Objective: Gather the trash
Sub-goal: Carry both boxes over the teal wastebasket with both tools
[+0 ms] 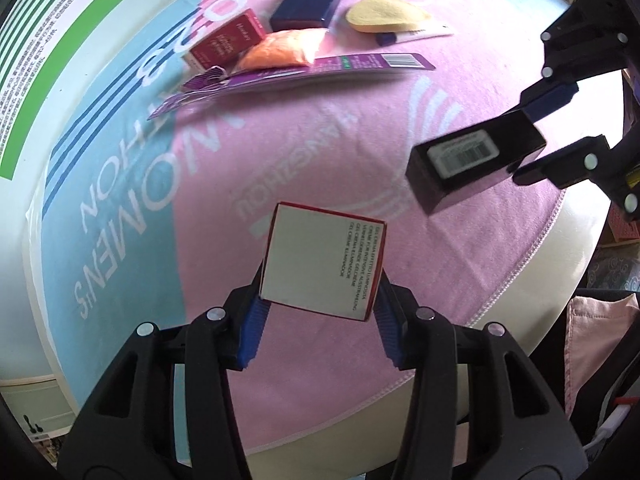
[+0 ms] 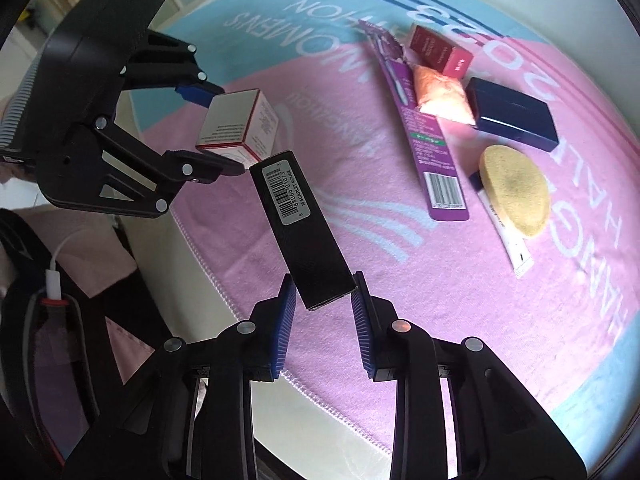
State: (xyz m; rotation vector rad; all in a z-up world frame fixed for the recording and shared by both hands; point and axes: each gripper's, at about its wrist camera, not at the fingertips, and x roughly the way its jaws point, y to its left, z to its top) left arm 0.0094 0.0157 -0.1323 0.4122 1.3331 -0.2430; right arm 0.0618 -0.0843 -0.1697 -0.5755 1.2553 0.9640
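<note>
Both grippers hung above the pink and blue towel, each with a small carton pinched in its jaws and lifted clear of the cloth. The left gripper had its blue pads pressed to the two sides of a white box with red edges, small black print running down one side. The right gripper clamped the near end of a long black box, whose barcode label faced up and whose far end pointed toward the white box; in the right wrist view the two cartons sat just beside each other without clearly touching. The rest of the litter lay together on the far part of the towel: a dark red box touching an orange pouch, a long purple card package lying along the near edge of them, a navy blue case behind the pouch, and a yellow sponge resting on top of a thin white tube. All of these lay well apart from the two held boxes. The towel covered a white round-edged table.
</note>
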